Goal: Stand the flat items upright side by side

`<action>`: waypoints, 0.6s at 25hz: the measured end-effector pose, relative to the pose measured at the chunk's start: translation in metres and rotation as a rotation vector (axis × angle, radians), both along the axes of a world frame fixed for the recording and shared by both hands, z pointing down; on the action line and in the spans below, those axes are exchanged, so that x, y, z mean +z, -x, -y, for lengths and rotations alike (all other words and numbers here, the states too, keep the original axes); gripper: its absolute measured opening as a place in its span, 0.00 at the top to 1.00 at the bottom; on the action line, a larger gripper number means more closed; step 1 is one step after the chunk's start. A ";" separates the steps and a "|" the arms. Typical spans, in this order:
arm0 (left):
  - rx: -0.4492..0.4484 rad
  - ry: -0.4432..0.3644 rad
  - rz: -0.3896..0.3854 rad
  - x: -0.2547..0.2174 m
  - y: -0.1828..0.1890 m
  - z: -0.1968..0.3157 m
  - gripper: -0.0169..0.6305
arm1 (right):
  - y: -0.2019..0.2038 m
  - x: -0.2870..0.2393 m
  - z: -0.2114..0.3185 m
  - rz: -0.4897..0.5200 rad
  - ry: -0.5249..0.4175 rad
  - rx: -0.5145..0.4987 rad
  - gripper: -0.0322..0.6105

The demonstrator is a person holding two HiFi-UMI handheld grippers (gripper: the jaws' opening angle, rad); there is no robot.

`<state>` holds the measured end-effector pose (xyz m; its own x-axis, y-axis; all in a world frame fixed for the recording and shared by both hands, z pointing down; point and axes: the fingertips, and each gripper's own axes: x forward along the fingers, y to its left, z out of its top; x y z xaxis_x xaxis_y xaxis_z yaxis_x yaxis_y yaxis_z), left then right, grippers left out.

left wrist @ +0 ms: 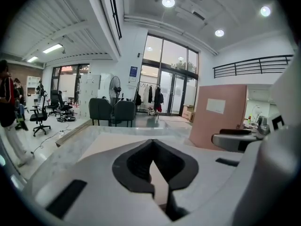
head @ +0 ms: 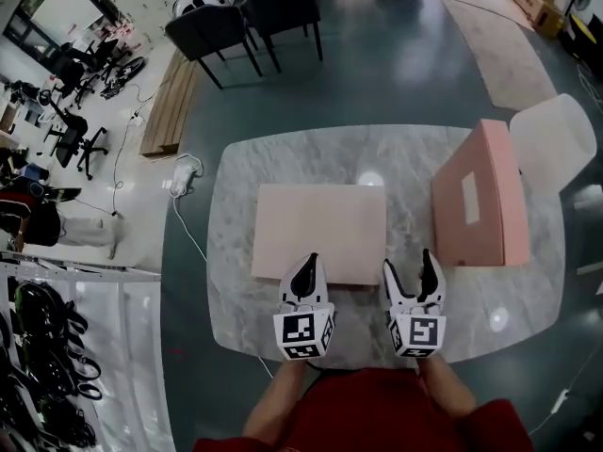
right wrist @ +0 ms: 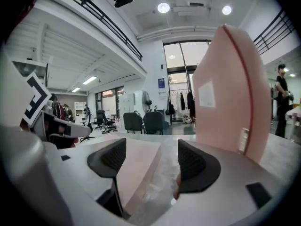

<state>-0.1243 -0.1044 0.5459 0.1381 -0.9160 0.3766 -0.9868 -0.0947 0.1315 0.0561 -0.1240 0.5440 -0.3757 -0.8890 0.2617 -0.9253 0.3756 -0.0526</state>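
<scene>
The marble desk (head: 236,281) with rounded corners filled the middle of the head view, dark floor around it. A flat pink box (head: 320,232) lay face-down at frame centre, its near edge set back from the desk's front rim. A strip of bare marble ran between it and the upright pink box (head: 476,205), which stood at centre right, close to the desk's right rim. A white chair (head: 556,139) sat just beyond that rim, and two dark armchairs (head: 247,19) stood well apart at the top.

The upright pink box carried a white label (head: 470,199), with no writing that could be read on it. Only the right gripper view showed a small pale tag (right wrist: 243,140) on its narrow side, also unreadable.

The left hand-held gripper (head: 309,264) sat at the flat box's near edge, jaws drawn together at the tips with only a sliver of pink showing behind them. The right hand-held gripper (head: 411,264) stood wide, the flat box's right edge and bare marble between its jaws, gripping neither.
</scene>
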 end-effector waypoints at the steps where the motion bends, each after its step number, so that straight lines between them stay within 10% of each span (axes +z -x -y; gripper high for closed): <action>1: -0.008 0.005 0.004 -0.001 0.006 -0.001 0.97 | 0.007 -0.003 0.007 0.001 -0.003 -0.021 0.43; 15: -0.147 0.056 0.062 0.002 0.083 0.006 0.97 | 0.086 0.004 0.087 0.009 0.017 -0.224 0.43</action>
